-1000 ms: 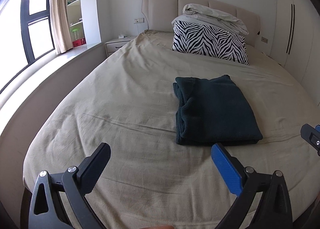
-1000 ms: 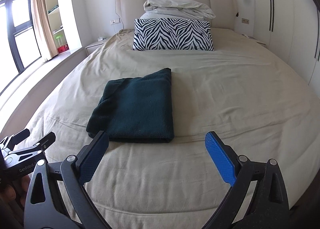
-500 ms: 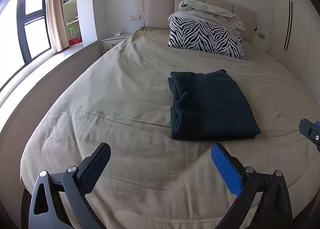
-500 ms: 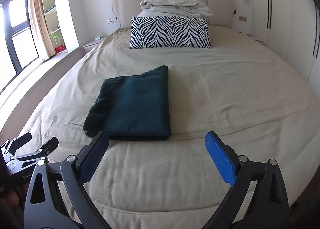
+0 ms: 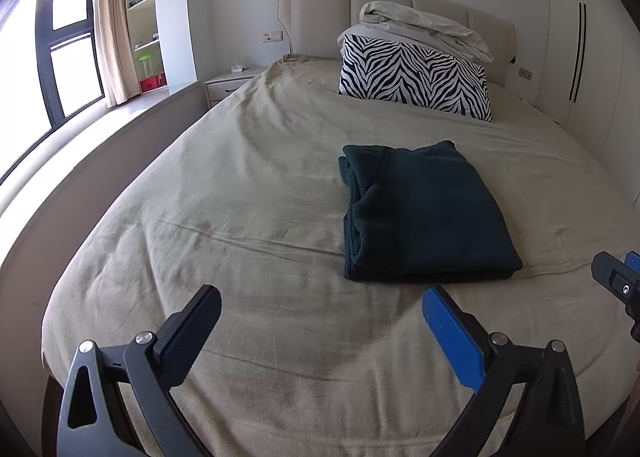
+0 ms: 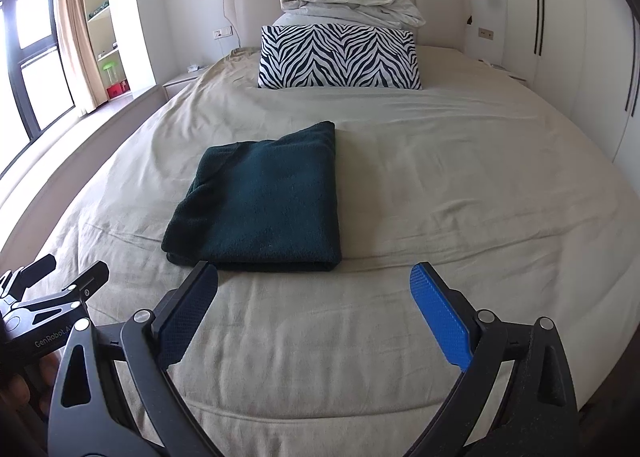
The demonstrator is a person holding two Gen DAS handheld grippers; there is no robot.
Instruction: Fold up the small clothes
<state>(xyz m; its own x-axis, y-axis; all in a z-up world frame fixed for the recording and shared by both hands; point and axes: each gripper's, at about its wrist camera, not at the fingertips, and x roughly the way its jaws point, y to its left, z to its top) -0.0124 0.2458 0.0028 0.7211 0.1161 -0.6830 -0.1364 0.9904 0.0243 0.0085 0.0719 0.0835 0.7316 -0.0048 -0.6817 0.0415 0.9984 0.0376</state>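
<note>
Left gripper [image 5: 322, 315] and right gripper [image 6: 314, 293] hover low over the near end of the bed [image 6: 460, 177], jaws spread wide, nothing held, both aimed at the headboard. Just beyond them the dark green garment [image 6: 264, 205] lies folded flat on the sheet, mid-bed. Judged soft, light, thick fleece; it should slump when lifted, so pinch all layers at the near corners.
</note>
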